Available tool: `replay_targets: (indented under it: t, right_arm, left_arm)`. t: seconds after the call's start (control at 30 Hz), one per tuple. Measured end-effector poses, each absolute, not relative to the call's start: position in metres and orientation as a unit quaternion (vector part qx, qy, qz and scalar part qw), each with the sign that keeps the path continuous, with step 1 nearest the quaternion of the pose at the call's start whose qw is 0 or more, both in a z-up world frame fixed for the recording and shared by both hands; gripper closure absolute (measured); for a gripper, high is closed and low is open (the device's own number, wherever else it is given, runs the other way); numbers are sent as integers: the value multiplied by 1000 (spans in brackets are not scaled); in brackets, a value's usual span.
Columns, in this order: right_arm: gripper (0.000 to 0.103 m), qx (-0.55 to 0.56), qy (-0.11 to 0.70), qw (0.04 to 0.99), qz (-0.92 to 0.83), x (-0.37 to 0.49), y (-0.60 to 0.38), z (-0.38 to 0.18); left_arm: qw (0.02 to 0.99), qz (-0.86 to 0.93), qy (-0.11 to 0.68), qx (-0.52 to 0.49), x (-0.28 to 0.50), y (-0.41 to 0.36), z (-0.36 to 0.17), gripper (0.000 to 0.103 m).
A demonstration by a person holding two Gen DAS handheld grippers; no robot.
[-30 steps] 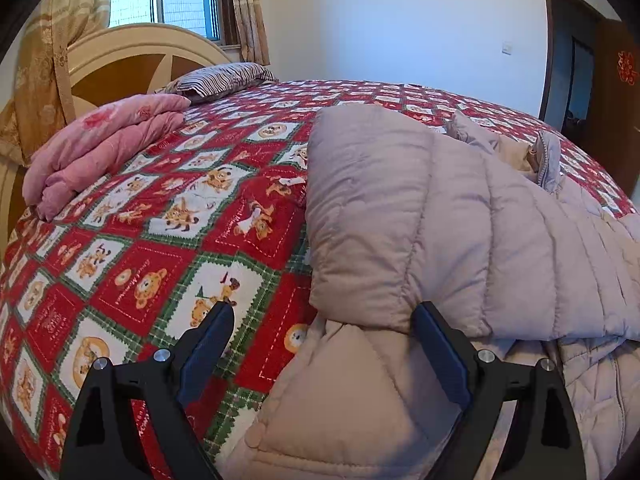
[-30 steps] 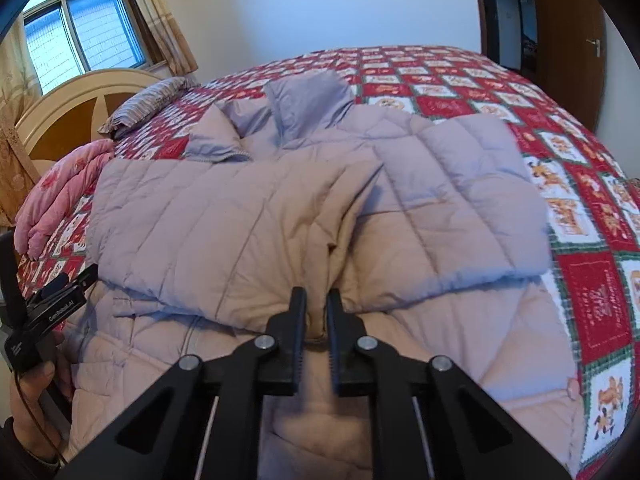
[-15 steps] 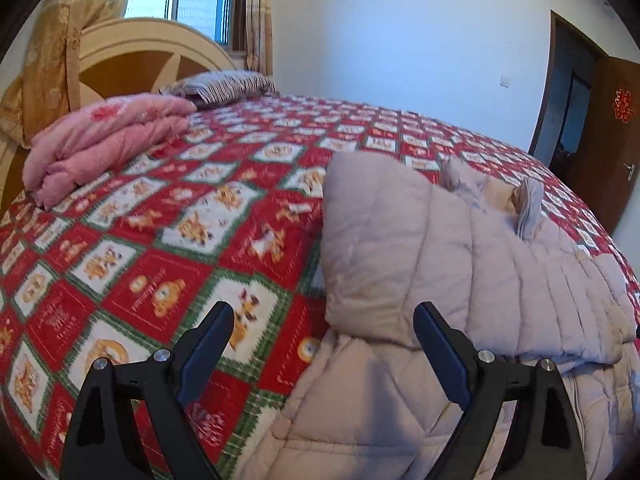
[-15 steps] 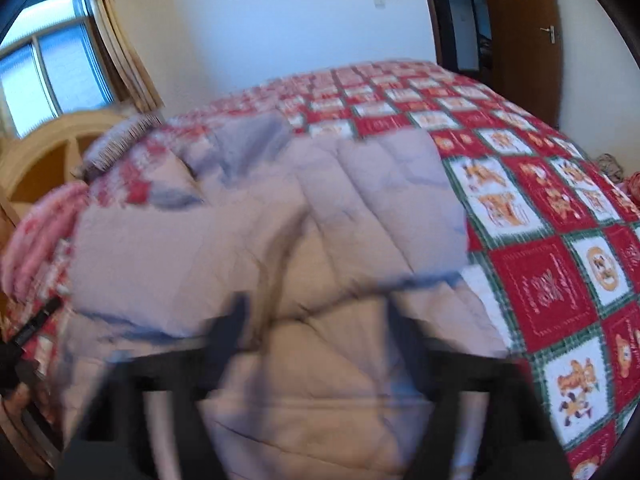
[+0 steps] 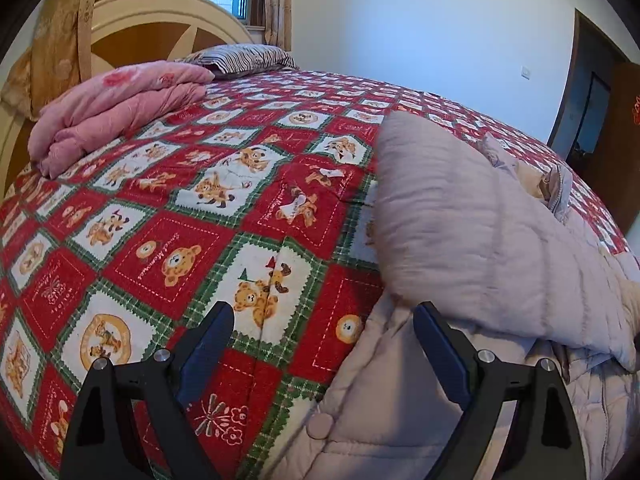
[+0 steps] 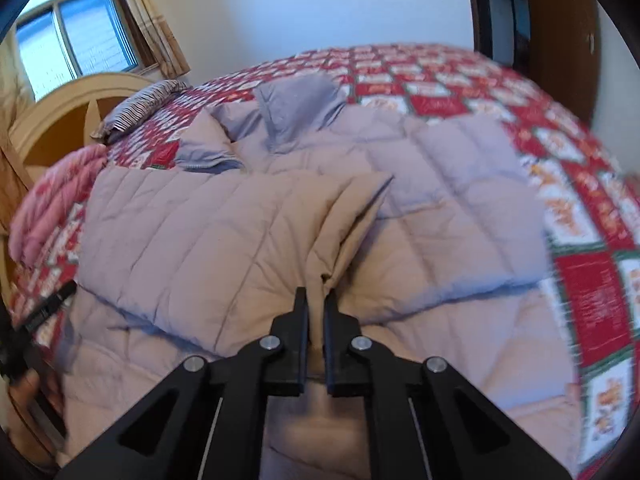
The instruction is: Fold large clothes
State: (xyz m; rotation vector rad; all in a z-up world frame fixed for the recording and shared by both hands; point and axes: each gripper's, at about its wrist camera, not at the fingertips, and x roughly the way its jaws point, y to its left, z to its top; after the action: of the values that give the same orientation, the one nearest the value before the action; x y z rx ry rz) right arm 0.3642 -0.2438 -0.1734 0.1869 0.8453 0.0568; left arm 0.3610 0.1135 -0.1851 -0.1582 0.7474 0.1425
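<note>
Right gripper (image 6: 316, 304) again pinched on the cuff of the sleeve folded across the padded coat (image 6: 400, 208) on the bed (image 5: 160, 220) — left gripper (image 5: 324, 320) has drawn back, fingers wide — sleeve fold being readjusted.

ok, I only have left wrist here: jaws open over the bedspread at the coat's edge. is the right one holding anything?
Observer: Yes. The right gripper has its jaws shut on a fold of the puffer coat, at the cuff end of a sleeve laid across the body.
Operator: the second sleeve?
Observer: The other sleeve is also folded in across the front, and its end meets the first near the middle.
Operator: hood?
Observer: The hood lies spread out at the far end of the coat, not folded in yet.
</note>
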Motion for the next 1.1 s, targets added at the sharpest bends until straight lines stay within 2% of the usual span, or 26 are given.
replay_targets:
  t: [0.13, 0.2, 0.27, 0.3, 0.33, 0.4, 0.43, 0.5, 0.6, 0.8, 0.9, 0.97, 1.1]
  right_arm:
    - [95, 75, 401, 913, -23, 355, -267, -171]
    - [90, 79, 402, 911, -44, 356, -278, -173]
    - [75, 77, 399, 912, -58, 355, -280, -170]
    - [45, 70, 394, 914, -69, 353, -280, -167]
    - [30, 71, 376, 921, -78, 348, -281, -159]
    - [34, 76, 335, 933, -102, 338, -281, -142]
    - [42, 79, 318, 938, -109, 335, -279, -132]
    - [50, 91, 306, 944, -86, 339, -273, -122]
    - [50, 102, 324, 940, -30, 364, -255, -122]
    - [50, 135, 389, 911, -8, 410, -248, -171]
    - [53, 114, 399, 910, -14, 410, -243, -188]
    - [53, 110, 400, 910, -12, 409, -242, -194]
    - [53, 101, 401, 910, -14, 407, -241, -202]
  left_arm:
    - [925, 61, 367, -80, 361, 111, -179, 11]
    - [926, 49, 366, -80, 360, 108, -171, 11]
    - [930, 36, 358, -77, 361, 105, -158, 11]
    - [934, 29, 348, -77, 363, 101, -146, 11]
    - [936, 24, 343, -79, 365, 99, -139, 11]
    - [940, 7, 328, -92, 376, 93, -120, 11]
    - [942, -4, 320, -100, 384, 87, -111, 11]
    - [944, -23, 310, -108, 401, 76, -103, 11]
    - [943, -19, 316, -106, 433, 60, -108, 11]
    - [911, 18, 403, -89, 482, 48, -179, 11]
    - [893, -7, 432, -126, 487, 57, -210, 10]
    - [894, -18, 420, -155, 482, 65, -212, 8]
    - [898, -8, 420, -130, 480, 55, -211, 7]
